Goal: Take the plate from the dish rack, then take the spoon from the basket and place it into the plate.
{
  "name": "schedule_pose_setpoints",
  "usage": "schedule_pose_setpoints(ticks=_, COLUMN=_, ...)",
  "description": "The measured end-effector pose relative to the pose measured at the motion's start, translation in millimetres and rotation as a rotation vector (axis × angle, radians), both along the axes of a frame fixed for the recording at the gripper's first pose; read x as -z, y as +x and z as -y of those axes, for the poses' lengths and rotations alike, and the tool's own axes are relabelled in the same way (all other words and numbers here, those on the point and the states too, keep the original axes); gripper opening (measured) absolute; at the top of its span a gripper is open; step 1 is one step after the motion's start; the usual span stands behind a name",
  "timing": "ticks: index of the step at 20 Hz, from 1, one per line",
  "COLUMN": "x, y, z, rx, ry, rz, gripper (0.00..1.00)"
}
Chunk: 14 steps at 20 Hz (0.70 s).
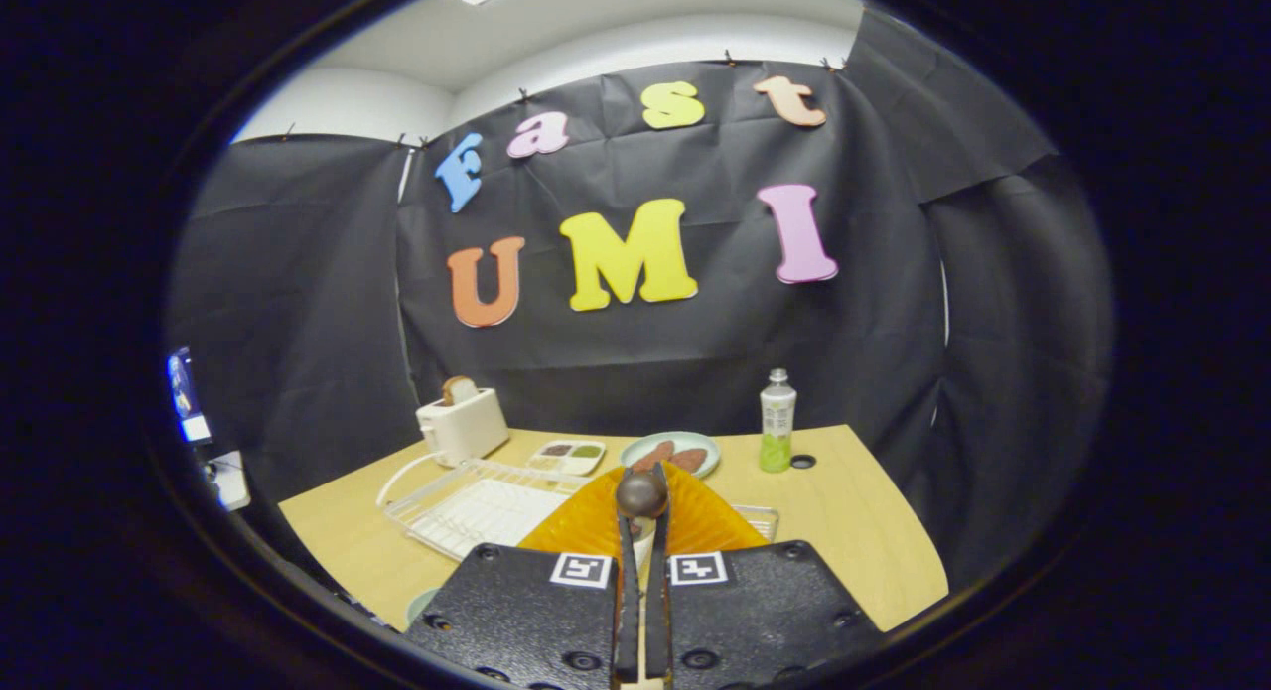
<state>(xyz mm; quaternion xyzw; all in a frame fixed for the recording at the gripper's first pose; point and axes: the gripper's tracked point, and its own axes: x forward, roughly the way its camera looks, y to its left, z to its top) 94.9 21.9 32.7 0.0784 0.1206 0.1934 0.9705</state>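
Amber, ribbed plate [586,526] held on edge between the fingers of the claw [642,516], raised above the wire dish rack [477,506] on the pale wooden worktop [854,521]. Fingers drawn close together, pinching the plate's rim; dark round knob at the tips, nature unclear. Plate tilted upright, its broad face spreading to either side of the fingers, rim running left to right across the view. White drainer tray inside the rack, just left of the plate and beneath it. Beyond the rack: white toaster [462,424] with a slice of bread poking from its slot, cord looping to the left; small white divided tray [568,456] with dark and green fillings; pale green dish [671,454] holding two brownish pieces, straight ahead of the fingertips. Further right, upright bottle [777,422] with green liquid and a small dark cap [803,462] lying beside it. Bare wood to the right of the plate, out to the worktop's right and near edges. Black cloth wall close behind the far edge.
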Motion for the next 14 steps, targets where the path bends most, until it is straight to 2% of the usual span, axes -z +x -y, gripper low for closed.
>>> schedule_pose_setpoints(ticks=3, x=16, y=-30, z=-40, rx=-0.091, ry=-0.015, rz=-0.050, gripper=0.08)
schedule_pose_setpoints(ticks=7, x=63, y=-67, z=-88, rx=-0.226, ry=-0.020, rz=-0.194, gripper=0.08)
schedule_pose_setpoints(ticks=14, x=111, y=-85, z=-130, rx=-0.300, ry=-0.094, rz=-0.329, gripper=0.08)
